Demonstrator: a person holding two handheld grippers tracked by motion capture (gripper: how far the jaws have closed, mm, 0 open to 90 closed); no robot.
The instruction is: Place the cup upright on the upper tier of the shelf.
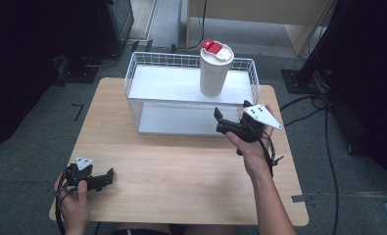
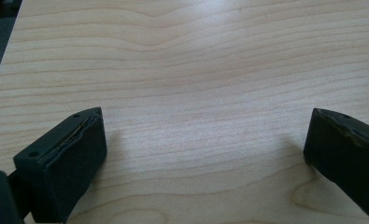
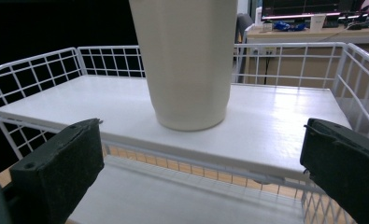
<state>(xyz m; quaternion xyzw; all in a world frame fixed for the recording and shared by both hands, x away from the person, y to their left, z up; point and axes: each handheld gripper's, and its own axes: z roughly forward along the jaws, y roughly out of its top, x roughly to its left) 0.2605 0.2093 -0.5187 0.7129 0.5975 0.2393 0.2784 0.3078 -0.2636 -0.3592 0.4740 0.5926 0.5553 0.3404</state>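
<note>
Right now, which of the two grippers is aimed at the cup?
The right gripper, open before the cream cup on the rack's upper shelf; the left gripper faces bare table.

Left hand (image 1: 75,198): low at the near left, wrapped around its gripper
Left gripper (image 1: 102,179): points to the right, lying low, jaws wide apart with nothing between them
Right arm: comes in from the bottom and reaches forward
Right hand (image 1: 252,149): held up, gripping from below
Right gripper (image 1: 229,116): points forward, jaws spread wide, holding nothing, grey plate on top
</note>
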